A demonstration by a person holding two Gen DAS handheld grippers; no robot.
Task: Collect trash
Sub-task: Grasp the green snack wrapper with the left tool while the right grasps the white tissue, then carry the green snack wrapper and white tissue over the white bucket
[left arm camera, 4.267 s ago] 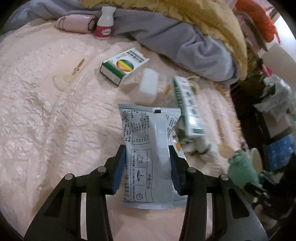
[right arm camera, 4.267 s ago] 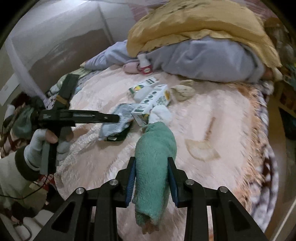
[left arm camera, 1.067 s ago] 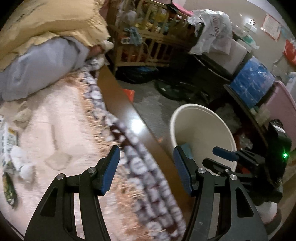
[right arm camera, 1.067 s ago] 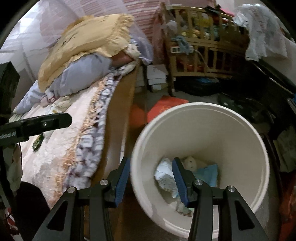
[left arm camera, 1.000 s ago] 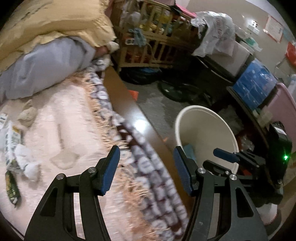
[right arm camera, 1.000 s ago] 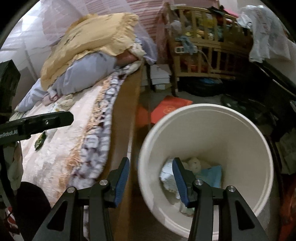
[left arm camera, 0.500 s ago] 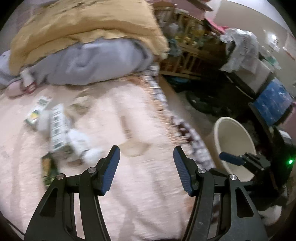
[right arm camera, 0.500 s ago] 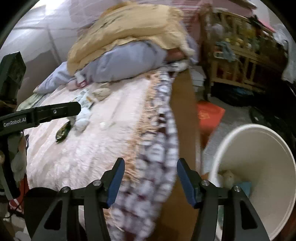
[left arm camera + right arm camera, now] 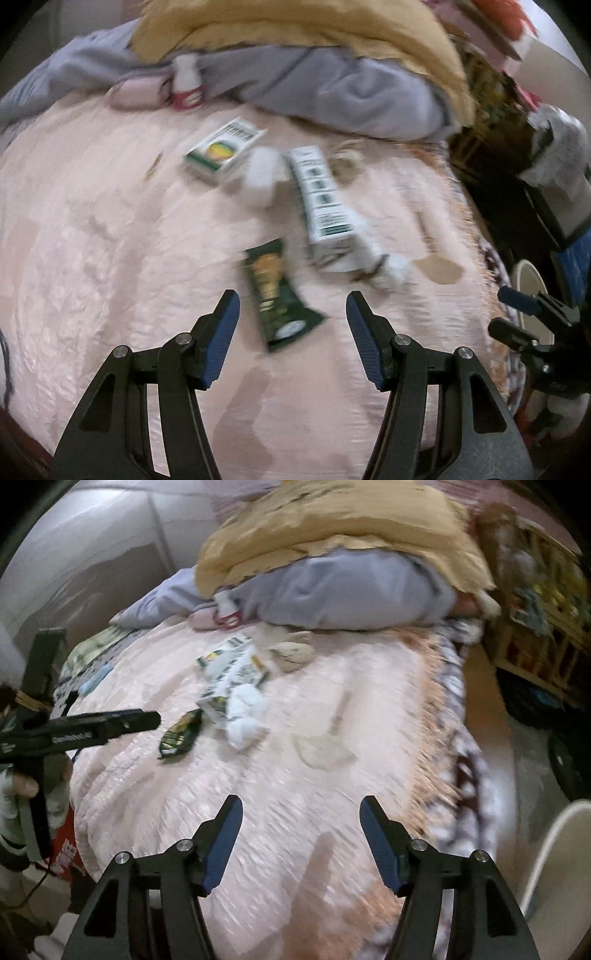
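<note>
Both grippers spread and empty above the bed.
Left gripper (image 9: 291, 314) hovers over a dark green wrapper (image 9: 279, 295) on the pink quilt (image 9: 92, 240); right gripper (image 9: 301, 821) over the quilt's fringed edge. White bin (image 9: 557, 867) stands beside the bed, contents hidden.

A lived-in home bedroom: a bed under a pale pink textured bedspread (image 9: 332, 775) with a fringed edge, a mustard-yellow quilt (image 9: 332, 528) heaped over grey bedding (image 9: 351, 590) at its head, and a cluttered wooden slatted crib (image 9: 543, 627) beside the bed.
</note>
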